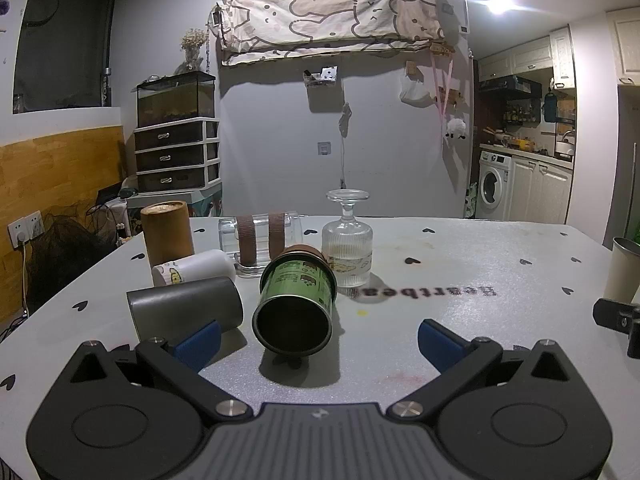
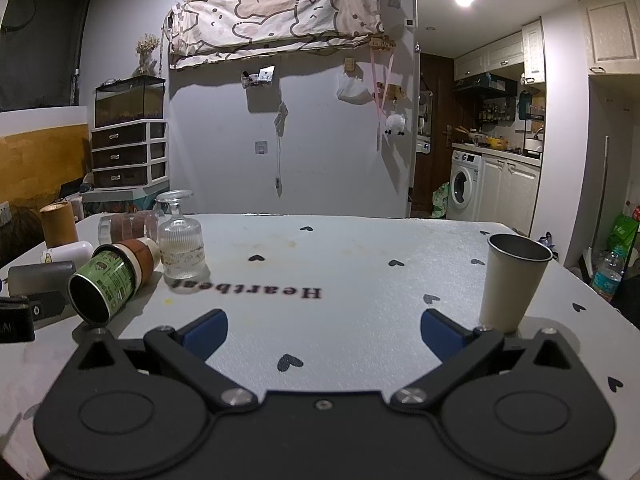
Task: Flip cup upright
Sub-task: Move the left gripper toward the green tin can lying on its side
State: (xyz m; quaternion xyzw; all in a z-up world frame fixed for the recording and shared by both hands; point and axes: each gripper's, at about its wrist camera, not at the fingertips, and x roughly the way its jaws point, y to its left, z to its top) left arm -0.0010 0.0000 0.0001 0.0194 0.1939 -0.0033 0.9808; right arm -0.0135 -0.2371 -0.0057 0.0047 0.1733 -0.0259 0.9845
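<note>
A green-labelled cup (image 1: pixel 296 296) lies on its side with its dark open mouth toward my left gripper (image 1: pixel 320 342), which is open and empty just in front of it. It also shows in the right wrist view (image 2: pixel 106 284) at the left. A grey cup (image 1: pixel 184 308) lies on its side by my left fingertip. A white cup (image 1: pixel 192 268) lies behind it. A ribbed glass (image 1: pixel 347 240) stands upside down. My right gripper (image 2: pixel 324 332) is open and empty over bare table. A cream cup (image 2: pixel 514 280) stands upright at the right.
A brown cylinder (image 1: pixel 166 230) stands at the back left beside a clear holder with brown straps (image 1: pixel 260 236). The white table (image 1: pixel 460 288) has heart marks and printed lettering. The right gripper's body shows at the right edge of the left wrist view (image 1: pixel 620 320).
</note>
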